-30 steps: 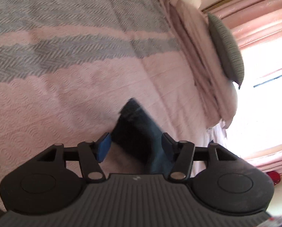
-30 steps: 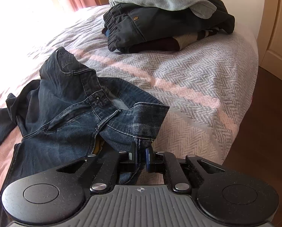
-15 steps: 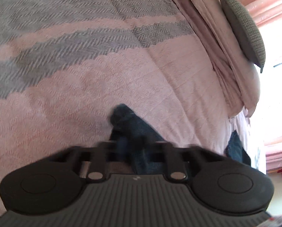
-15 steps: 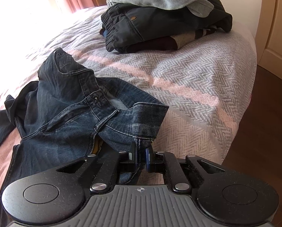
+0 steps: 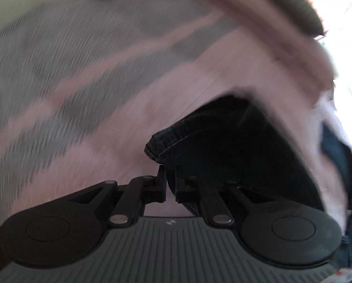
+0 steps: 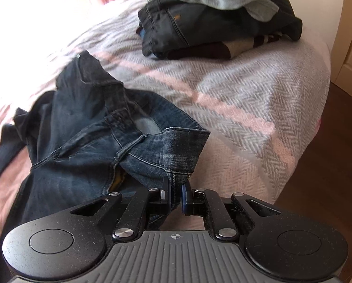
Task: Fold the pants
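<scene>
Dark blue jeans (image 6: 86, 141) lie crumpled on the bed, waistband end nearest the right wrist camera. My right gripper (image 6: 175, 189) is shut on the waistband edge at the bed's near side. In the left wrist view, my left gripper (image 5: 170, 184) is shut on a dark hem of the jeans (image 5: 223, 146), lifted above the pink bedspread. That view is heavily blurred by motion. The rest of the leg trails off to the right and below the gripper body.
A stack of folded dark clothes (image 6: 213, 26) with a grey garment on top sits at the bed's far corner. The bed edge (image 6: 312, 122) drops to a wooden floor on the right. A grey pillow (image 5: 291, 2) and bunched pink bedding lie by the bright window.
My left gripper went from open around the jeans hem to shut on it and is now swinging fast with it. The right gripper stays shut on the waistband; the jeans shifted slightly.
</scene>
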The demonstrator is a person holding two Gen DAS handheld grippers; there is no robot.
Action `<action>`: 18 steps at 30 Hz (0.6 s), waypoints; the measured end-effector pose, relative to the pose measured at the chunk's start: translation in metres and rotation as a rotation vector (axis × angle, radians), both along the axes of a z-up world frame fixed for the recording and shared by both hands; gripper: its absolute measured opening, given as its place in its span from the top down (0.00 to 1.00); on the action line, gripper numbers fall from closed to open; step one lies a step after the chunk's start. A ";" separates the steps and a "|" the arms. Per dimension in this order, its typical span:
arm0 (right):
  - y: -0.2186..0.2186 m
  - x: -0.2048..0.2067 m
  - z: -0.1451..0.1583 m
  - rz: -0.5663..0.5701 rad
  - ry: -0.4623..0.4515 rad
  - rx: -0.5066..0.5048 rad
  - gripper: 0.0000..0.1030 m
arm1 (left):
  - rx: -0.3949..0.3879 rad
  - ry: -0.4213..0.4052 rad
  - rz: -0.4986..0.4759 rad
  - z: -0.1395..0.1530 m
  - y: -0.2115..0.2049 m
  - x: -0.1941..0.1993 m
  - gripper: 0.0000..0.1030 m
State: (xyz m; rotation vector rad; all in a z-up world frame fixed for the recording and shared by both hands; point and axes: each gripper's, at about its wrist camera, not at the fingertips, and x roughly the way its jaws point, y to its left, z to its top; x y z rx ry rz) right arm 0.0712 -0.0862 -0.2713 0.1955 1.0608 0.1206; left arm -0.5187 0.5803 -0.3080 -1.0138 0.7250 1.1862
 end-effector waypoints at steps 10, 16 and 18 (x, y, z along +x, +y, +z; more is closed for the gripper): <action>-0.015 -0.003 -0.023 -0.033 0.026 0.074 0.94 | 0.102 0.148 -0.047 0.022 0.003 0.018 0.74; -0.023 -0.007 -0.028 -0.084 0.069 0.082 0.66 | 0.243 0.237 -0.167 0.060 -0.007 0.025 0.56; -0.024 -0.012 -0.030 -0.108 0.063 0.080 0.62 | 0.230 0.211 -0.268 0.057 0.005 0.042 0.55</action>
